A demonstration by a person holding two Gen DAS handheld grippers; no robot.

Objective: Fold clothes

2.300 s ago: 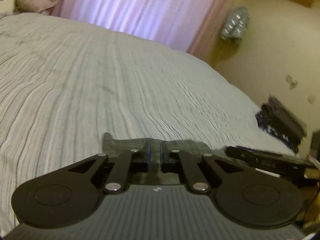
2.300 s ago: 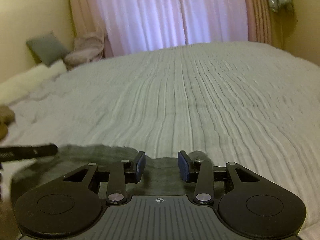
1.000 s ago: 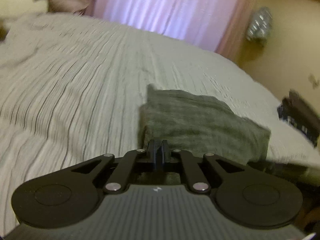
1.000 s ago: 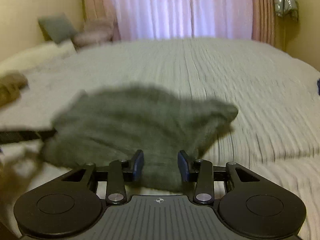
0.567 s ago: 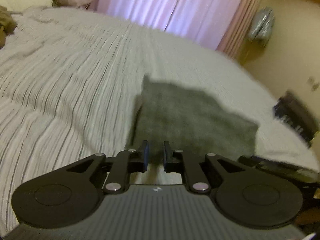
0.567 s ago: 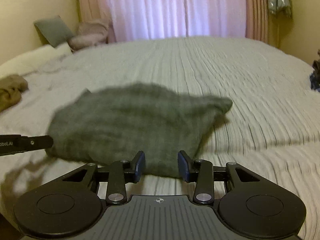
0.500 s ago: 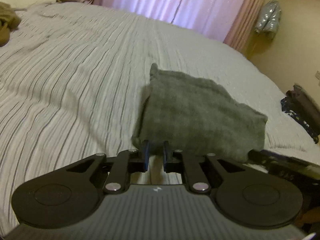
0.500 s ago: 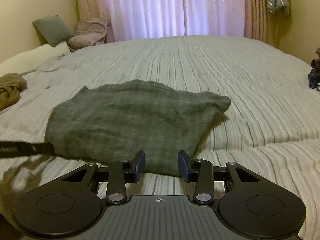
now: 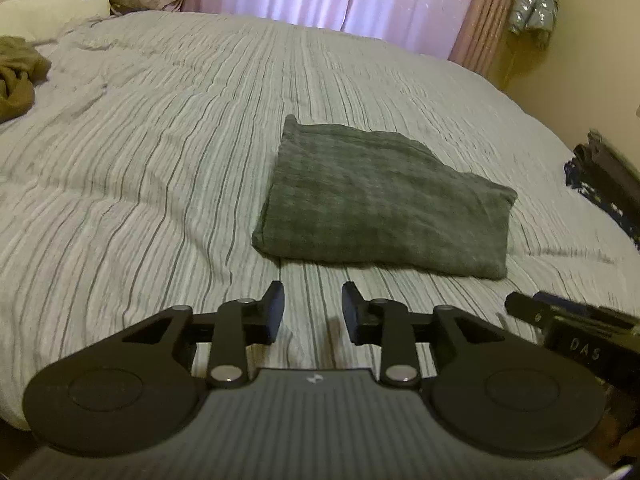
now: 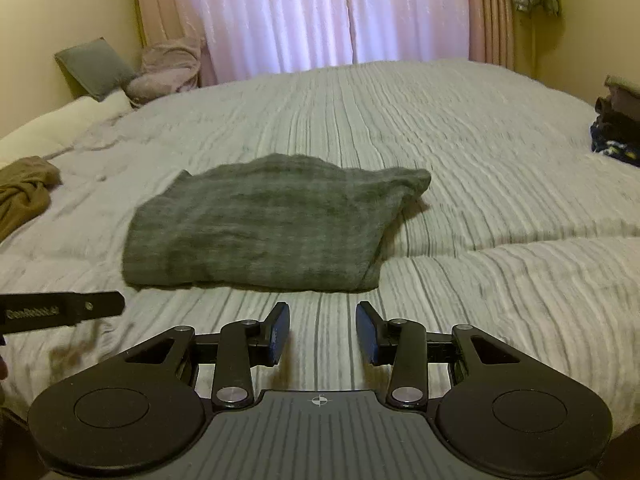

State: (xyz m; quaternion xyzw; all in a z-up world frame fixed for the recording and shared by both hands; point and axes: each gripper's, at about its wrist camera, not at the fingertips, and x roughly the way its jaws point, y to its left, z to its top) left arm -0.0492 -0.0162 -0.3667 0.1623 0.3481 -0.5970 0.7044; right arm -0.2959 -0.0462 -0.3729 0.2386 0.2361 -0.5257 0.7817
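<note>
Folded grey garment (image 9: 384, 200) lies flat on the bed (image 9: 160, 140), on the striped grey cover, as a rough rectangle with its folded edge nearest the cameras. In the left wrist view it sits at 12 to 1 o'clock from the left hand-held gripper (image 9: 312, 312); in the right wrist view it sits at 11 to 12 o'clock from the right hand-held gripper (image 10: 323, 332).

Left hand-held gripper: jaws opening, moderate gap, nothing between them; bed cover visible through the gap. It is clear of the garment, just short of its near edge.

Right hand-held gripper: jaws parted to a moderate gap, empty, also just short of the near edge.

Brown garment (image 10: 24, 192) lies crumpled at 9 o'clock near the pillows (image 10: 96, 68). A stack of dark clothes (image 10: 616, 128) sits at 3 o'clock on the bed's edge. Pink curtains (image 10: 320, 16) at 12 o'clock.
</note>
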